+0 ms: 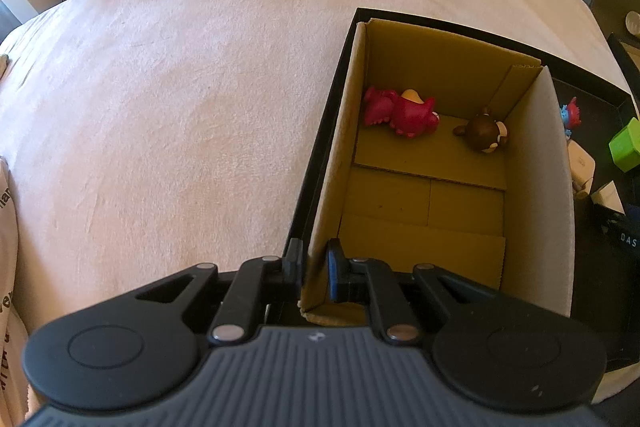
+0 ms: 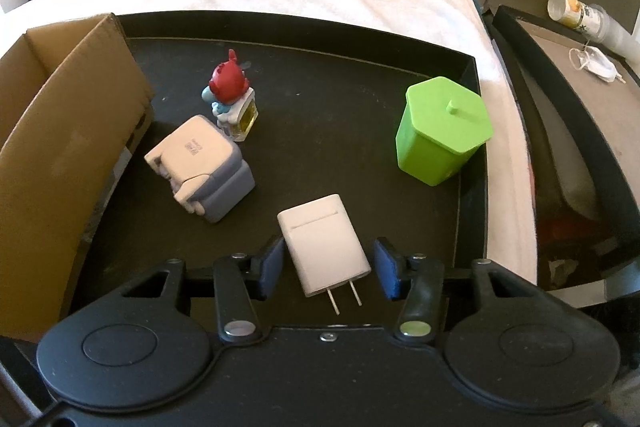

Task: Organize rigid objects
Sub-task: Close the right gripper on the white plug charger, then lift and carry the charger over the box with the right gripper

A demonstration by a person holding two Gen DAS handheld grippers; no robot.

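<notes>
My left gripper (image 1: 314,259) is shut on the near left wall of an open cardboard box (image 1: 440,67), one finger outside and one inside. In the box lie a pink toy (image 1: 404,115) and a brown round toy (image 1: 486,135). The box stands in a black tray (image 2: 320,27). My right gripper (image 2: 330,265) is open low over the tray, its blue pads either side of a white plug charger (image 2: 324,243) with gaps showing. Further off in the tray are a white and grey adapter block (image 2: 204,167), a red-haired blue figurine (image 2: 230,87) and a green lidded container (image 2: 440,135).
The tray rests on a pale pink blanket (image 1: 160,107) that covers a wide surface. To the right lies a second dark tray (image 2: 560,115) with a bottle (image 2: 580,11) on it. Furniture and slippers are on the floor beyond.
</notes>
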